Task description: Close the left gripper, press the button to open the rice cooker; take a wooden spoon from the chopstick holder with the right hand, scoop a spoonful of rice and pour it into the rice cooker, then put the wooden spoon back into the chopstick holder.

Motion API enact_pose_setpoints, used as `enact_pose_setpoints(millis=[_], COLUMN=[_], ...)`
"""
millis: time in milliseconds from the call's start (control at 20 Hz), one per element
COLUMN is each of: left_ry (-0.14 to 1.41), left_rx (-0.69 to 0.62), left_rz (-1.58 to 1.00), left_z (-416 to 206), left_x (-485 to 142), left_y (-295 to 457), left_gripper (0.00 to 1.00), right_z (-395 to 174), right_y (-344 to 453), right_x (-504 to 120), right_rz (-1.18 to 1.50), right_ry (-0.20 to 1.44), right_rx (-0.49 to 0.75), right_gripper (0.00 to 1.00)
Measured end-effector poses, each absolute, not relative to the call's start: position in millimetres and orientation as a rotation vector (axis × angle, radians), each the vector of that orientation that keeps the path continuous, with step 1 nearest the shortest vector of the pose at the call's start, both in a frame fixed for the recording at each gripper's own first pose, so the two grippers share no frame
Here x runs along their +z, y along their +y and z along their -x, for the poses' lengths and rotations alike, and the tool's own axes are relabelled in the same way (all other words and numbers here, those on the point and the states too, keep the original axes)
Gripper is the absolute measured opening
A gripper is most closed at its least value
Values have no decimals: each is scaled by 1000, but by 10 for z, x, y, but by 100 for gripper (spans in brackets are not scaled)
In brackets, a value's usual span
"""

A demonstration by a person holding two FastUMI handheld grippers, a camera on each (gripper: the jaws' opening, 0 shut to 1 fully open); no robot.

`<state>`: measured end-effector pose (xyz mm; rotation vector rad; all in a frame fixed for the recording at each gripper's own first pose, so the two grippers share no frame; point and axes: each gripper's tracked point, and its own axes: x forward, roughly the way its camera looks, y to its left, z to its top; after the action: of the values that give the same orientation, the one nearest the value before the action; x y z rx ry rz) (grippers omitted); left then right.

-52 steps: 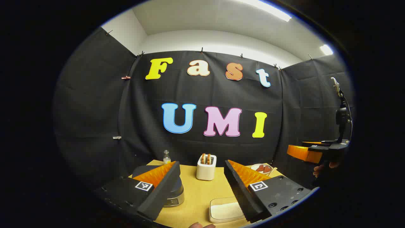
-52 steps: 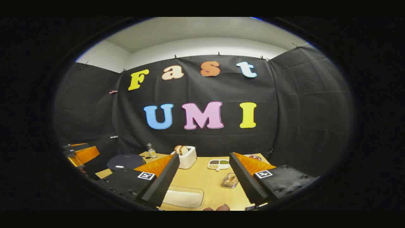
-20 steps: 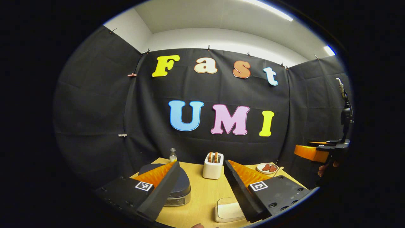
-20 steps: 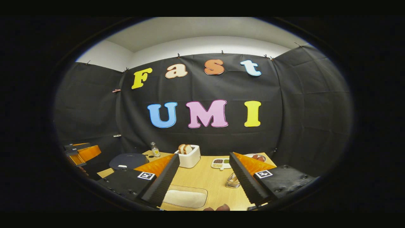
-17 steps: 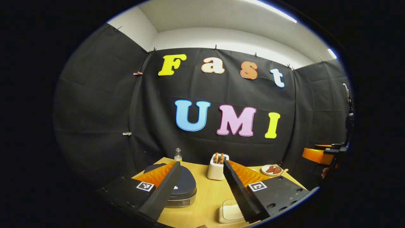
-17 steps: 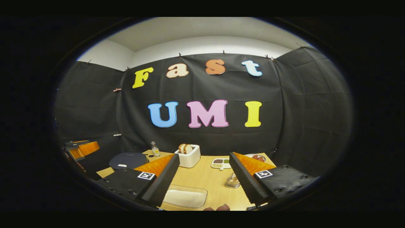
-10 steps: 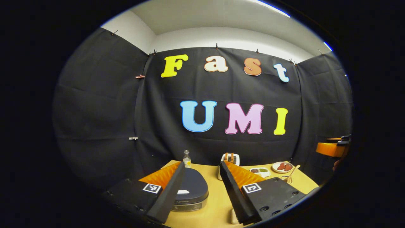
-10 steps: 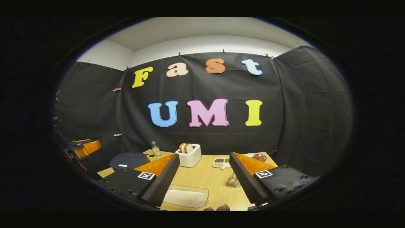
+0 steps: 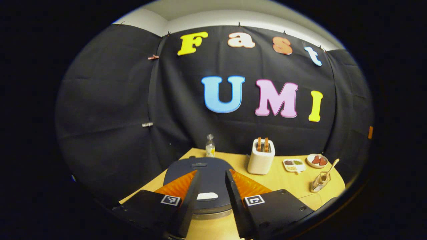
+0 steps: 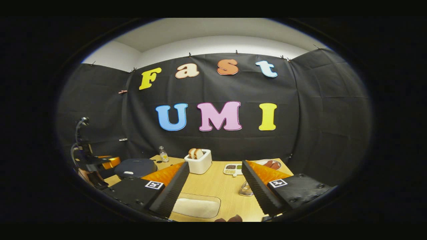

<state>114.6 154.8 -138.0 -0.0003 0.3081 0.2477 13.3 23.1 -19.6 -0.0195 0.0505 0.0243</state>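
With my left tool narrowed but not shut above the dark round rice cooker, I judged closing fully, then pressing its white button, came next.

Each gripper has two wedge-shaped fingers with ribbed inner faces, mounted on black blocks. The blocks carry small square black-and-white markers and round screws along their outer edges.
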Motion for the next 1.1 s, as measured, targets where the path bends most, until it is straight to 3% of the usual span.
enact_pose_setpoints(millis=[50,150,200,350,450,550,950,1100], left_ry=[354,422,437,481,526,566,641,661], left_rx=[253,304,323,340,307,302,301,298], left_rz=[22,52,64,59,73,82,182,108], left_z=[-1200,-1221,-1236,-1268,-1305,-1322,-1264,-1240], left_x=[-1545,-1762,-1820,-1969,-2058,-2146,-2267,-2286], left_y=[1570,1704,1754,1807,1725,1694,1696,1681], left_gripper=[50,19,15,13,5,6,6,6], right_z=[-143,-153,-159,-174,-188,-206,-252,-233], right_y=[243,243,238,225,221,226,242,246], right_x=[-195,-220,-241,-281,-318,-336,-396,-385], right_rz=[24,31,31,29,25,21,4,-1], right_ry=[49,52,56,66,74,79,88,81], right_rx=[25,24,24,17,14,16,21,24], right_gripper=[93,93,93,93,93,98,98,98])
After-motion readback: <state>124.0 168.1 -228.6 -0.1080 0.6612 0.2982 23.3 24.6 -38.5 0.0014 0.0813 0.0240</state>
